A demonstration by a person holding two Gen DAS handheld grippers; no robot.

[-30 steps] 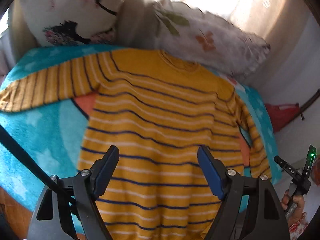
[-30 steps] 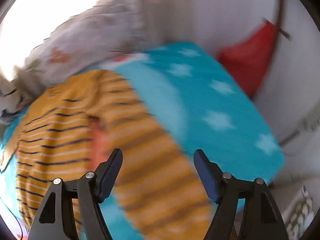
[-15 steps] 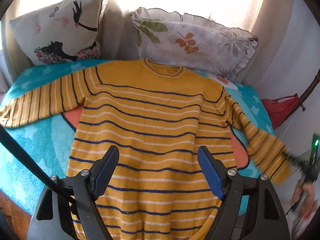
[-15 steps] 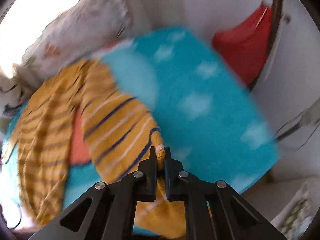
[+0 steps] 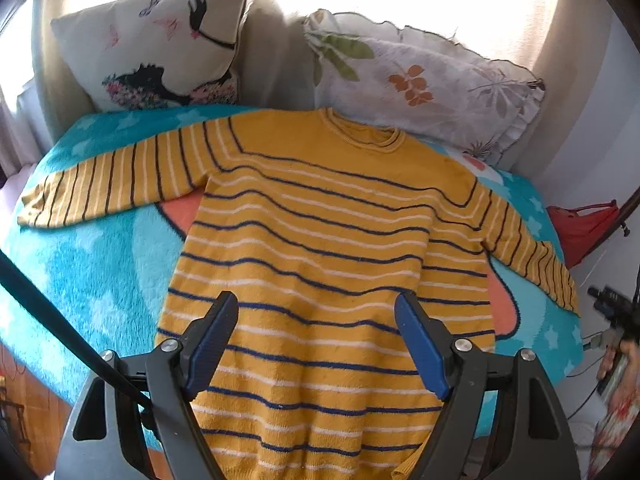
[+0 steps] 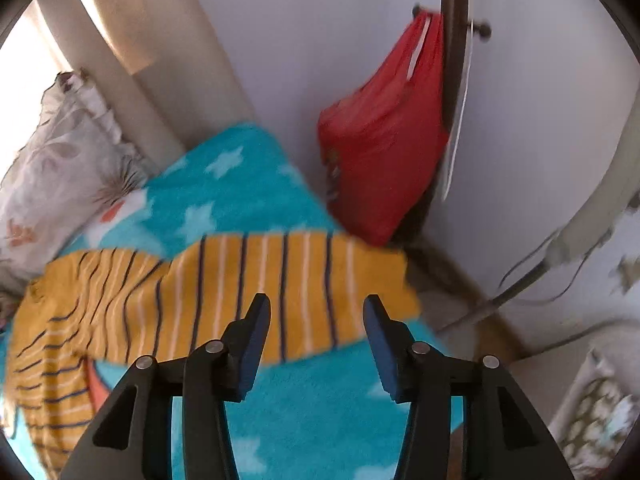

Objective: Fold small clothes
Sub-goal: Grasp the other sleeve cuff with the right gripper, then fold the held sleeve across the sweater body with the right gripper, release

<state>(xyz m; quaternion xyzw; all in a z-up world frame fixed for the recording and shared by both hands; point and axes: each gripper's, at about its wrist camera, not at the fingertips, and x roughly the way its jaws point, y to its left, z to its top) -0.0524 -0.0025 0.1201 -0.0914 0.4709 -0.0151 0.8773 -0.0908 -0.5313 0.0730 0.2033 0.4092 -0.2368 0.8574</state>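
A yellow sweater (image 5: pixel 320 248) with navy and white stripes lies flat, front up, on a turquoise star blanket (image 5: pixel 92 280), both sleeves spread out. My left gripper (image 5: pixel 316 320) is open and empty above the sweater's lower body. My right gripper (image 6: pixel 316 324) is open and empty just above the right sleeve (image 6: pixel 272 280), which lies stretched out toward the blanket's right edge. The right gripper also shows at the right edge of the left wrist view (image 5: pixel 612 308).
Two pillows lean at the head: a bird-print one (image 5: pixel 160 40) and a leaf-print one (image 5: pixel 420 80). A red bag (image 6: pixel 384 152) hangs by the wall right of the bed. A black strap (image 5: pixel 52 316) crosses the left. Cables (image 6: pixel 532 280) lie on the floor.
My right gripper was shut on the right sleeve's cuff, pulled it out straight to the right, and has now opened and let it go. The left gripper stays open.
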